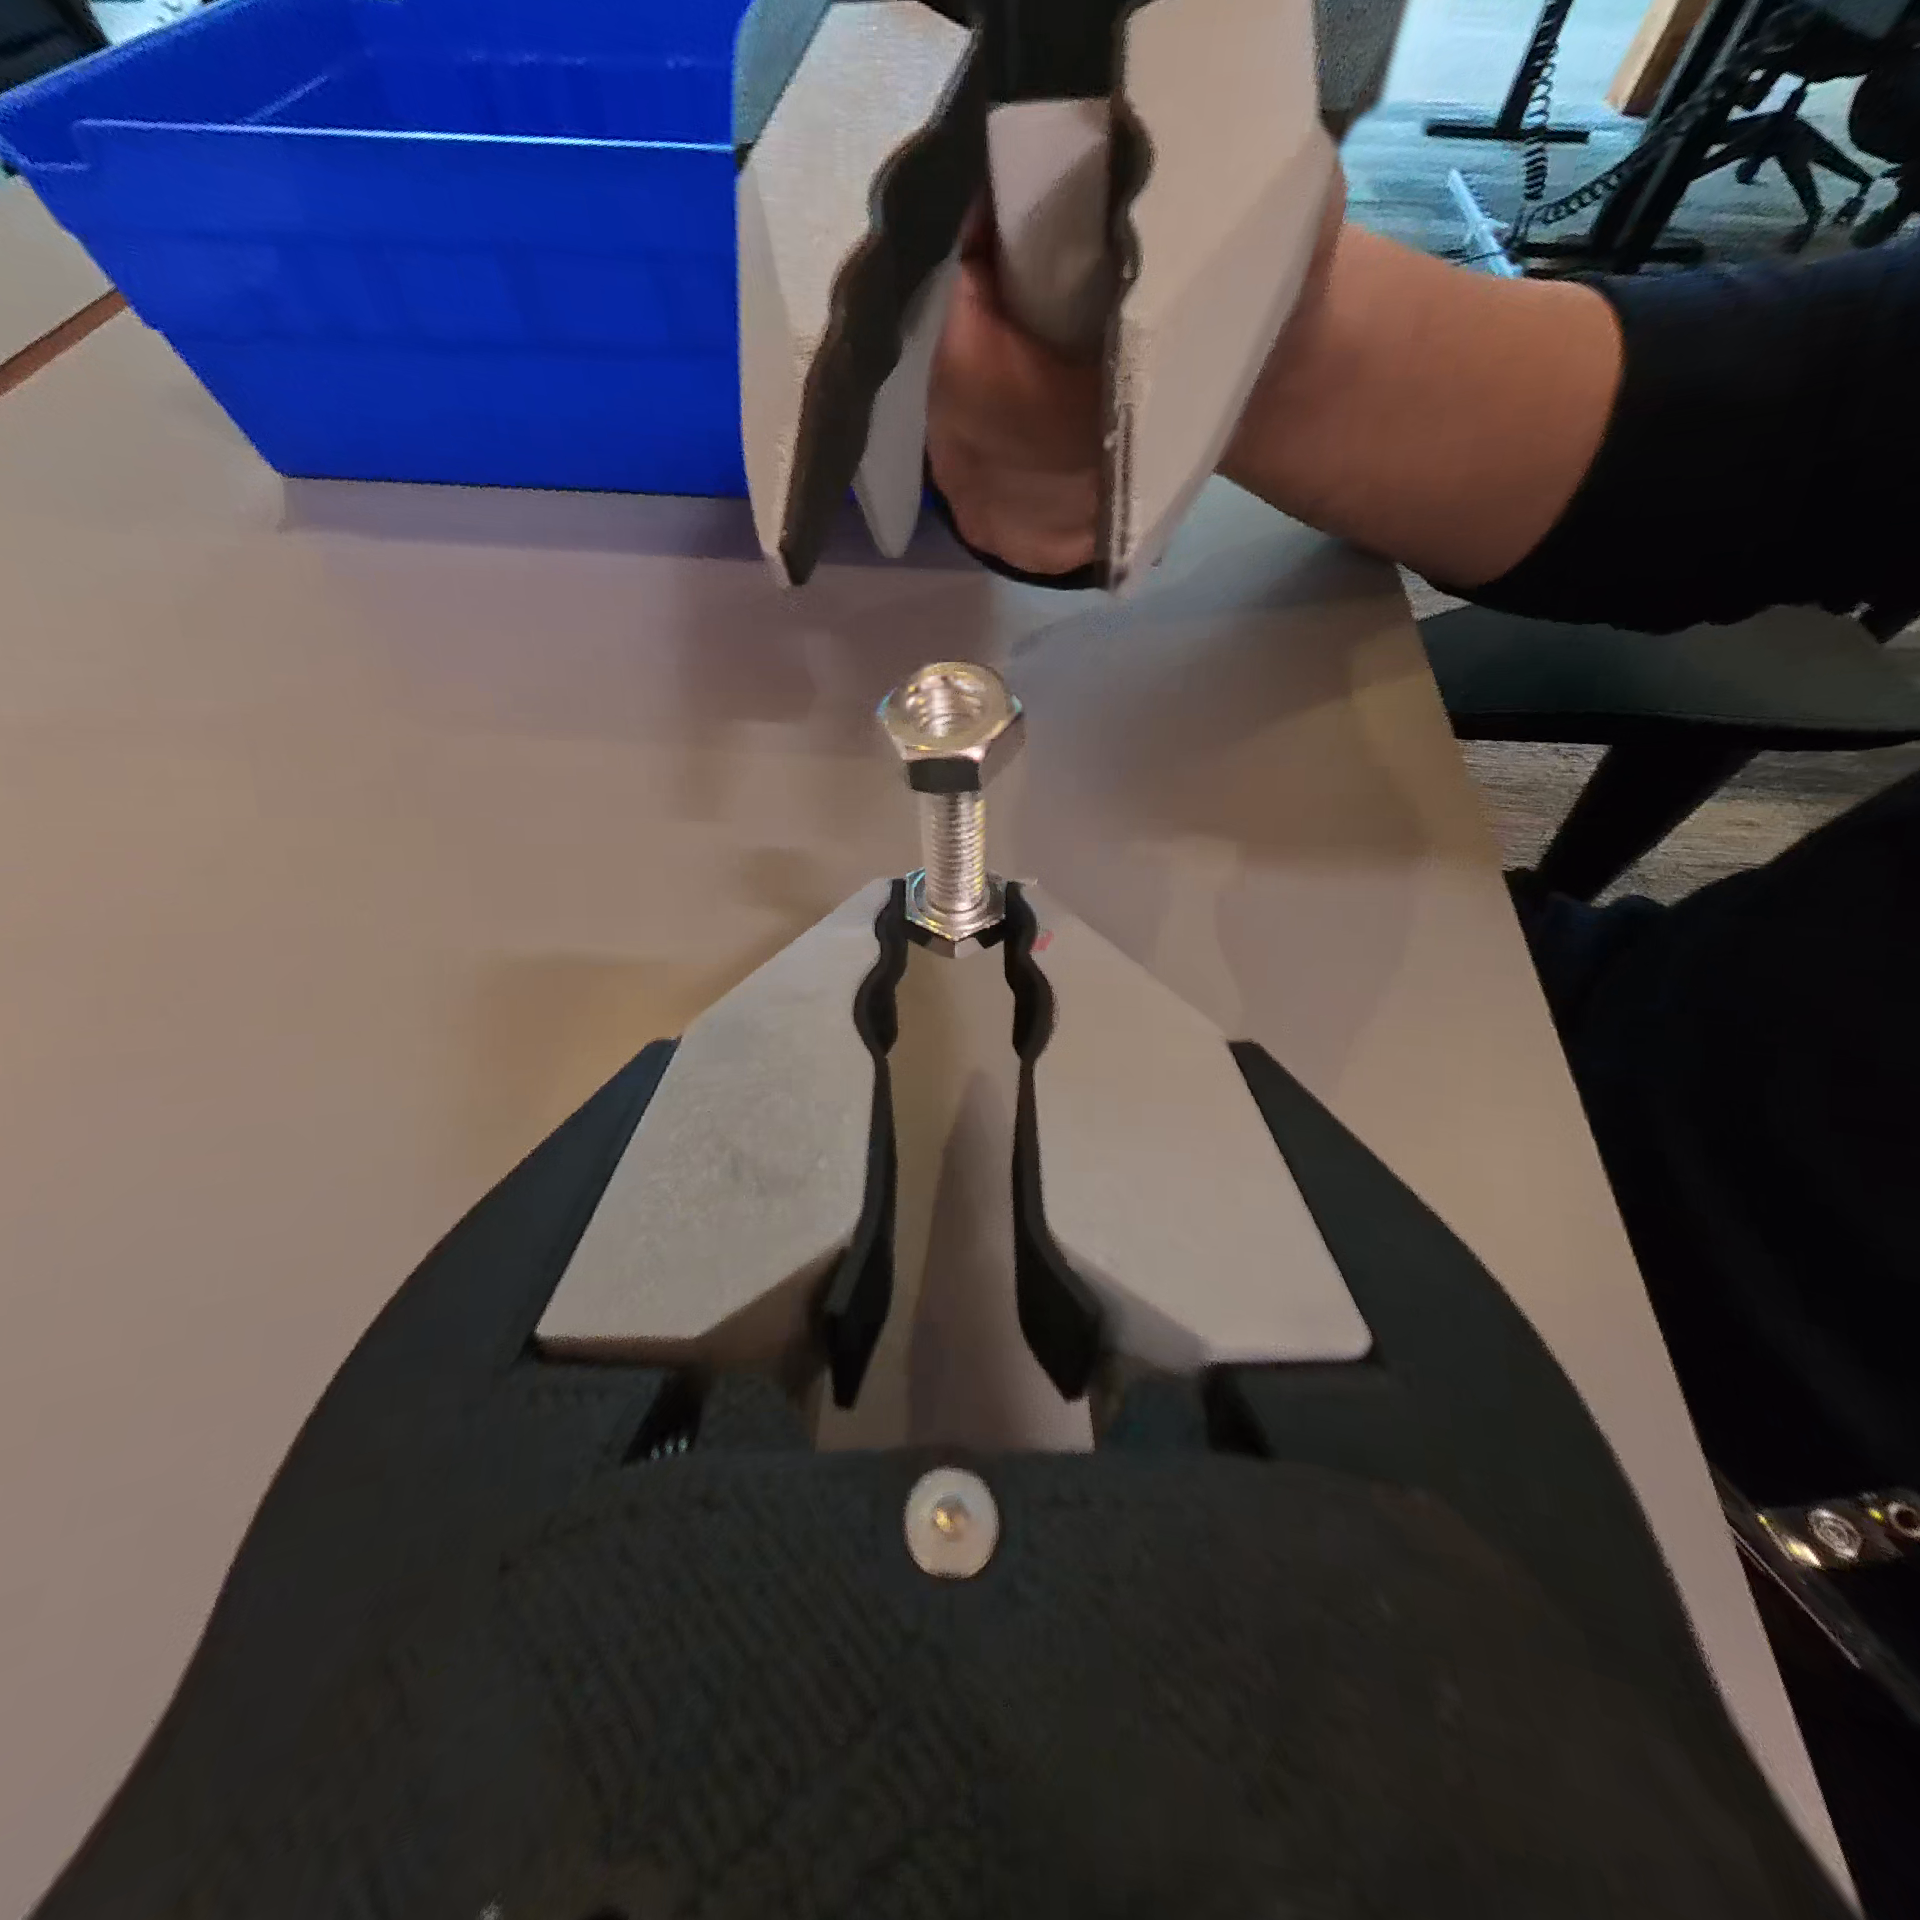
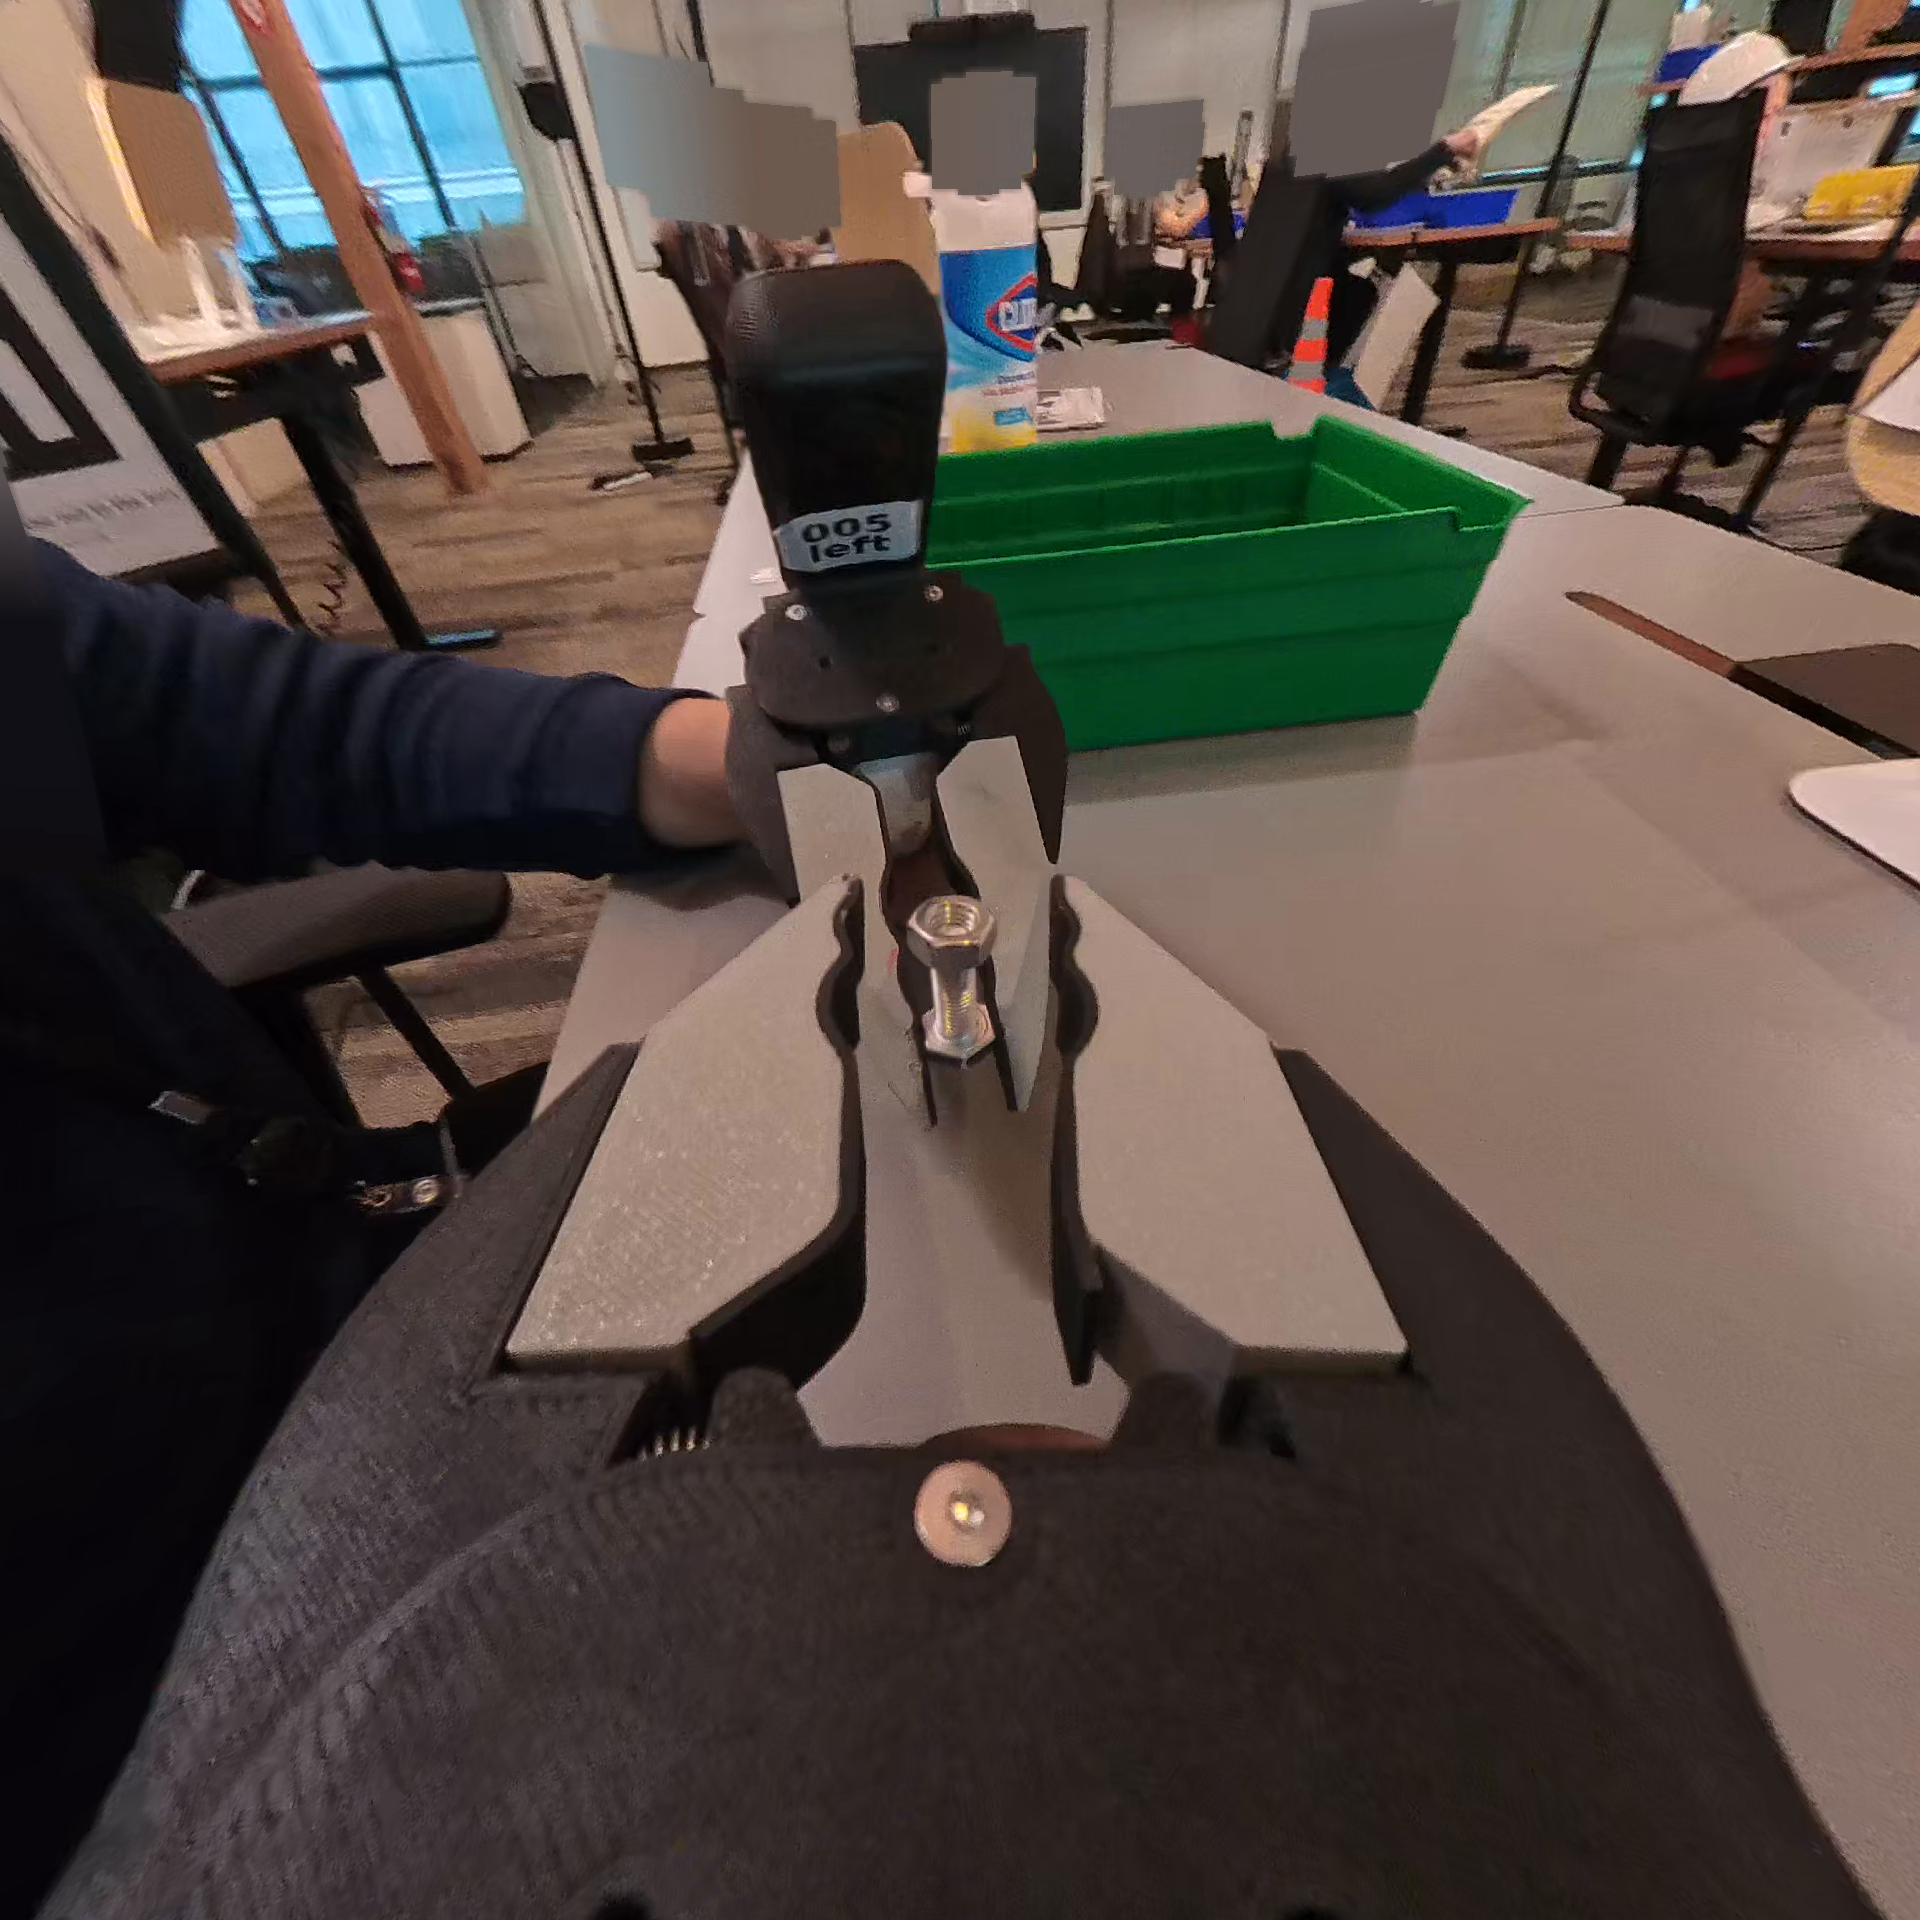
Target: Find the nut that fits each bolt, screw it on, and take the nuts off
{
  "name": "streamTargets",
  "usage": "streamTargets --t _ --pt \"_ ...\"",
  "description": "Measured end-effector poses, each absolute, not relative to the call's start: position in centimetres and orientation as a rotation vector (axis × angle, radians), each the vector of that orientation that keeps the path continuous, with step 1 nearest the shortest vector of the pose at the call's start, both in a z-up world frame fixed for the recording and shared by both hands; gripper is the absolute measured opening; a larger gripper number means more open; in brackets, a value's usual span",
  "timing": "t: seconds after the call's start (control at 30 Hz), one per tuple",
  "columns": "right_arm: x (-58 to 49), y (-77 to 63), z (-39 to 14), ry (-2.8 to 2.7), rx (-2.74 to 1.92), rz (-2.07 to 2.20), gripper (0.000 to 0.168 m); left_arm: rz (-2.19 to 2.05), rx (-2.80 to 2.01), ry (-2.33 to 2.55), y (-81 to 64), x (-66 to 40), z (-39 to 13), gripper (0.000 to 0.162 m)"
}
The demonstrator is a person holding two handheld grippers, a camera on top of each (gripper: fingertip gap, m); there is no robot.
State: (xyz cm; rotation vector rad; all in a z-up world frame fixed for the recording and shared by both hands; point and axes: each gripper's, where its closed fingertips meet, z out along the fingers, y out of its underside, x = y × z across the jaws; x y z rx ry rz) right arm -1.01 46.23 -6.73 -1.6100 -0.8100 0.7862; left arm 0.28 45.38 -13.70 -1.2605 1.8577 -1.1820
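A silver bolt (image 1: 951, 852) points away from my left gripper (image 1: 951, 920), which is shut on its hex head. A silver hex nut (image 1: 951, 722) sits on the bolt's threaded far end. My right gripper (image 1: 961, 566) faces it from beyond, jaws open and empty, its tips a short way off the nut and not touching. In the right wrist view, my right gripper (image 2: 956, 904) is open with a finger on either side of the nut (image 2: 951, 930). The left gripper (image 2: 968, 1086) holds the bolt (image 2: 956, 1008) just behind.
A blue bin (image 1: 416, 291) stands on the grey table (image 1: 312, 831) behind the grippers. A green bin (image 2: 1195, 582) stands further along the table, with a wipes canister (image 2: 987, 332) behind it. A white object (image 2: 1870, 821) lies at the right. The table edge (image 1: 1507, 831) runs close by. Spacing between my two grippers at the tips: around 7 cm.
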Motion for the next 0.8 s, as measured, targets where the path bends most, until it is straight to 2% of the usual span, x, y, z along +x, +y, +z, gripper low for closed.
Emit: streamTargets --t 0.1,0.23,0.8 --pt "-1.2 45.9 -7.2 -0.862 -1.625 0.828 0.027 -1.202 -1.216 1.894 44.5 0.1 -13.8 0.015" --pt "-1.9 44.7 -7.4 -0.941 -1.605 0.915 0.028 -1.245 -1.149 1.936 43.3 -0.2 -13.6 0.015" --pt "-3.1 43.2 -8.2 -1.078 -1.559 0.875 0.015 -1.270 -1.082 2.001 41.9 -0.7 -13.8 0.016"
